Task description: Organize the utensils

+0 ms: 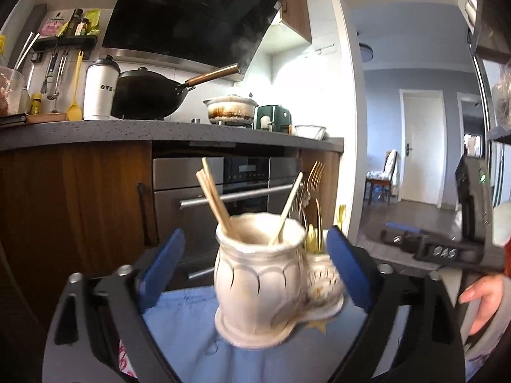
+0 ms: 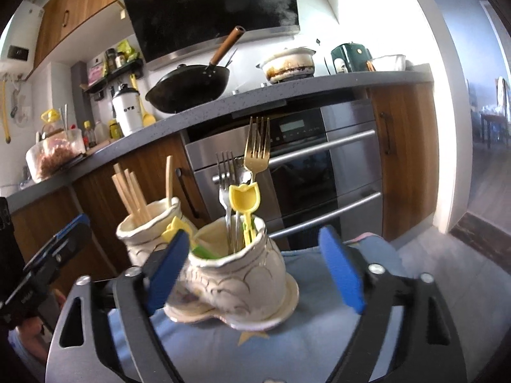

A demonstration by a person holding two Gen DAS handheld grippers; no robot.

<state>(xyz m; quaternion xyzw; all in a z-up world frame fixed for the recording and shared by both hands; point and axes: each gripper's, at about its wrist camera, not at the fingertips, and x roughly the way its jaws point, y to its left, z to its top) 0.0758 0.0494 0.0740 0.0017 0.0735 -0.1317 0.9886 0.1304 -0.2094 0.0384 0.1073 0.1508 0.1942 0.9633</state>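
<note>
Both grippers stand released, blue pads spread wide with nothing pressed between them. Left gripper [image 1: 255, 271] frames the taller white ceramic jar [image 1: 258, 274] at the lower centre of its view; neither pad touches the jar. Wooden chopsticks [image 1: 215, 204] lean out of this jar toward the upper left, and one more stick leans to the right.

Right gripper [image 2: 255, 274] frames the second jar [image 2: 236, 274], a lower white pot at the lower centre of its view. Its left pad stands just in front of the jar's rim, whether touching I cannot tell; its right pad is well clear. This jar holds a gold fork [image 2: 257, 150], silver forks [image 2: 226, 172] and a yellow tulip-topped pick [image 2: 244, 199], all upright.

Both jars share one cream saucer-like base [image 2: 287, 300], which rests on a light blue cloth [image 2: 319, 351]. In the right wrist view the chopstick jar sits to the left and behind the fork jar, touching it. A person's fingers [image 1: 482, 296] show at the right edge of the left wrist view. Behind, the desk [image 1: 159, 131] carries a black wok [image 1: 143, 99] and a white pot [image 1: 231, 108], above an oven [image 2: 303, 172].
</note>
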